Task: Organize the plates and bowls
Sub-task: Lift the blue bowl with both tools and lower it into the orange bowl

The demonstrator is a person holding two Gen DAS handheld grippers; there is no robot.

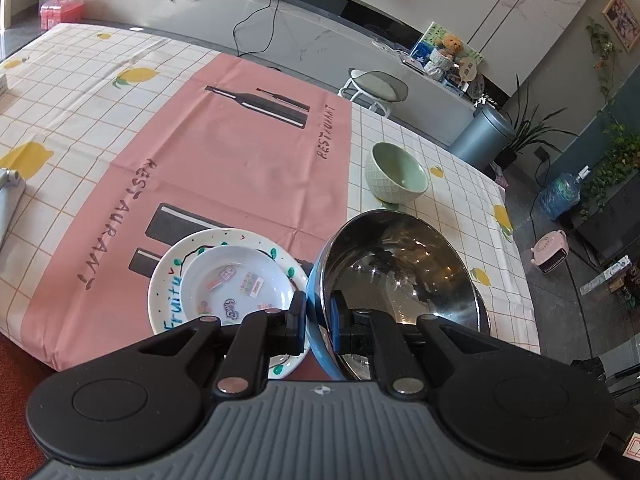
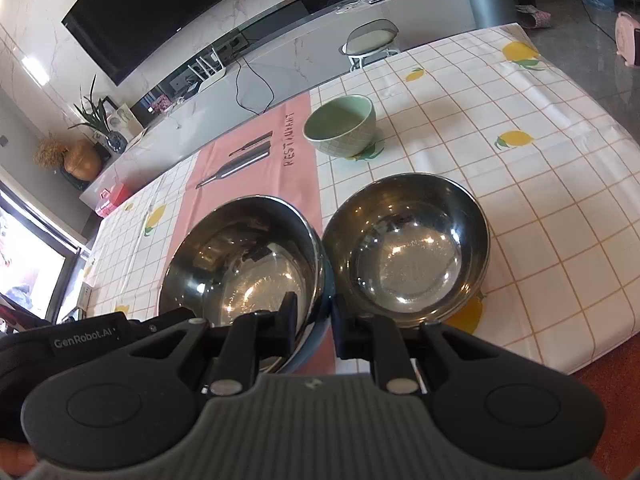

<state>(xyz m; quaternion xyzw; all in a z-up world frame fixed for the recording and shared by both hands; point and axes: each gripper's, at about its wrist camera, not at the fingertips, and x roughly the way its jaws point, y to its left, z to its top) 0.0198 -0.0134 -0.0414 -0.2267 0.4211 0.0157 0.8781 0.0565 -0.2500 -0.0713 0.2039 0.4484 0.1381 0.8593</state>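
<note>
Left gripper (image 1: 316, 320) clamped on the near rim of a blue-sided steel bowl (image 1: 400, 268), one finger outside the blue wall and one inside the mirror-bright hollow; the bowl is tilted, lifted off the table at the pink runner's (image 1: 224, 152) edge. The right-wrist view shows the same blue bowl (image 2: 240, 256) between the fingers of the right gripper (image 2: 314, 320), one finger inside its right rim and one outside; whether they press the rim cannot be told.

Bowls, three: the blue steel bowl; a plain steel bowl (image 2: 408, 256) standing upright just beside it on the right, rims close or touching; a pale green bowl (image 2: 340, 126) with a ribbed outer wall, upright and farther back on the lemon-print tablecloth (image 2: 540, 208).

Plates, two, stacked: a white plate (image 1: 172, 280) with the blue word "Fruitu" and green leaf marks, carrying a smaller white dish (image 1: 236, 284) printed with coloured stickers. The stack sits on the runner near the table's front edge, left of the blue bowl.
</note>
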